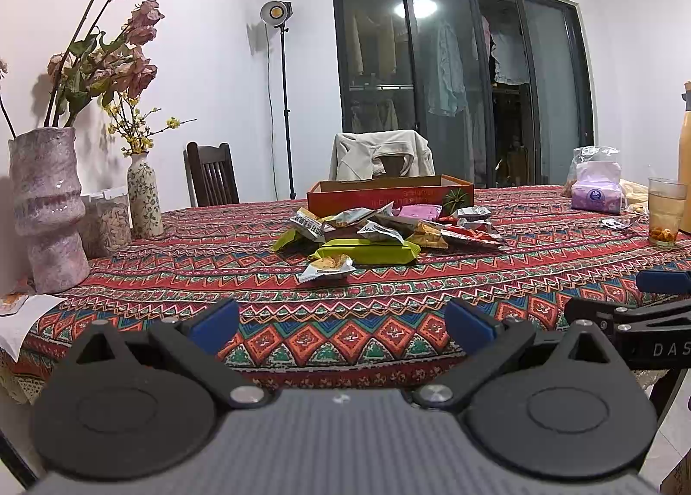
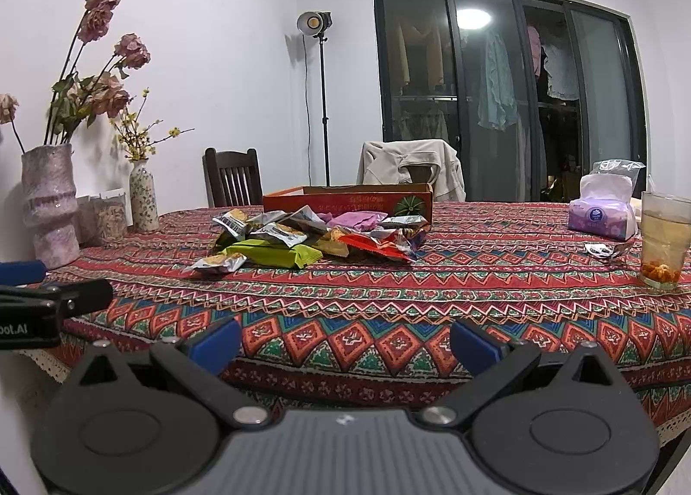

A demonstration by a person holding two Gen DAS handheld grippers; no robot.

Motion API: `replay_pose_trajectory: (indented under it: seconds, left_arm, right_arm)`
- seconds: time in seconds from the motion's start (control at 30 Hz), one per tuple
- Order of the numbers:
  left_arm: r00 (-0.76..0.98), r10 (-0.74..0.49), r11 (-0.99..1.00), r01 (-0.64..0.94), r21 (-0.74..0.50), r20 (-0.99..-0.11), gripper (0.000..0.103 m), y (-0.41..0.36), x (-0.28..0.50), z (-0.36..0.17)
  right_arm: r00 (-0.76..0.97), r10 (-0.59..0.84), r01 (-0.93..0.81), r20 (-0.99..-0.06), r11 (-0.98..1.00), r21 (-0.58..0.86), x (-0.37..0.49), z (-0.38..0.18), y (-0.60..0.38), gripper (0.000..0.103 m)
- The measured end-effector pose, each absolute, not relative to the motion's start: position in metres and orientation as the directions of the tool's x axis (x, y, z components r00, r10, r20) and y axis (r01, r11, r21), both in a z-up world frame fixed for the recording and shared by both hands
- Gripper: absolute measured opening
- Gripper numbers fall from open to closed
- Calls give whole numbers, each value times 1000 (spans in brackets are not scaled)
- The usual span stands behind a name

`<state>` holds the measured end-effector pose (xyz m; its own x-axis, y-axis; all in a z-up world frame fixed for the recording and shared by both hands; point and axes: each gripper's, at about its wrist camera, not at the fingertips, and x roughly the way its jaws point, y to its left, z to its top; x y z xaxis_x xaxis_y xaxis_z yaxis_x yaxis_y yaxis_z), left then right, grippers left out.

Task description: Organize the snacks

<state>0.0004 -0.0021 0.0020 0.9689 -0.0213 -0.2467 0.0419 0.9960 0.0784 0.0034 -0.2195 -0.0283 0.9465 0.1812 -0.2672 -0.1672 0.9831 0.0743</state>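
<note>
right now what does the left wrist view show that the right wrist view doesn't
Only the left wrist view shows the yellow bottle at the right edge and white paper on the table's near left corner. Only the right wrist view shows the lace trim under the cloth. Both share the snack pile, red box, vases, tissue pack and the glass.

You see a woven cloth tablecloth (image 1: 345,322), matt and patterned. The snack packets (image 1: 380,231) are glossy foil and plastic film, crinkled; the box (image 1: 388,195) behind them is printed cardboard. At the left, the tall vase (image 1: 45,210) looks rough, mottled ceramic. Your gripper bodies are matt black plastic with shiny metal pivots.
</note>
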Motion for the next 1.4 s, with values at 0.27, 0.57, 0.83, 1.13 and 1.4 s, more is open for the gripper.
replay_pose_trajectory:
  seconds: [0.27,0.57,0.83,1.13,1.4]
  left_arm:
    - [969,-21,996,41,78,-247,103,-3,0,2]
    - [969,-22,996,43,77,-247,103,-4,0,2]
    - [968,-22,996,43,79,-251,103,-4,0,1]
    - [966,-19,996,41,78,-259,103,-4,1,-1]
    - [958,-10,997,33,74,-286,103,-3,9,-7]
  right_arm:
    - [946,181,-167,-268,983,75,3,-29,-219,103]
    - [944,186,-170,-274,982,81,3,-29,-219,103]
    - [942,185,-168,-279,982,84,4,-29,-219,103]
    - [943,186,-166,-277,982,95,4,-29,-220,103]
    - [945,195,-180,-261,980,81,13,-25,-220,103]
